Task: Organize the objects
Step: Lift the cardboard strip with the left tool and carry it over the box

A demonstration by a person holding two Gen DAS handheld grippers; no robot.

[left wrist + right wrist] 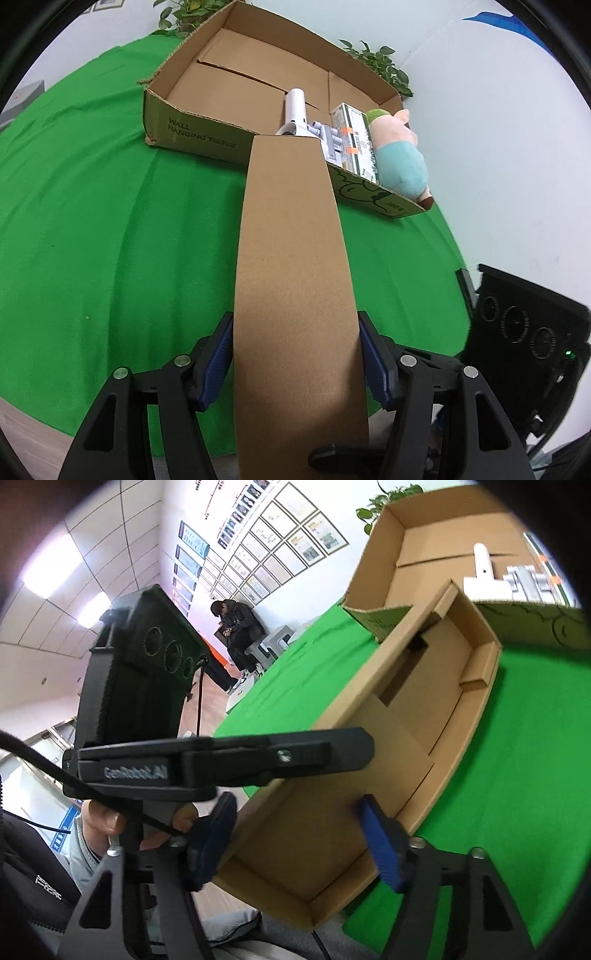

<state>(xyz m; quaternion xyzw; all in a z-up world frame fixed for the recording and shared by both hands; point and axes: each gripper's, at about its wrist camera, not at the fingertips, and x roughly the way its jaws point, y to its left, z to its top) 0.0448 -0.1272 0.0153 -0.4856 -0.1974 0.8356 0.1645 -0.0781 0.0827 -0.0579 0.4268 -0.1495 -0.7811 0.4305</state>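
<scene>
The straight path to the large cardboard tray [192, 125] is blocked by the held brown box [295, 280]. Its right half is filled by toys [400, 155]; bare floor is left in its left half.

Office: framed wall notices [280, 528], ceiling panels [110, 550].

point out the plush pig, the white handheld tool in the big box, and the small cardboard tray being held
plush pig [400, 162]: left wrist view, on its teal body.
white handheld tool [296, 107]: left wrist view, on its white barrel.
small cardboard tray [436, 672]: right wrist view, on its inner floor.
</scene>
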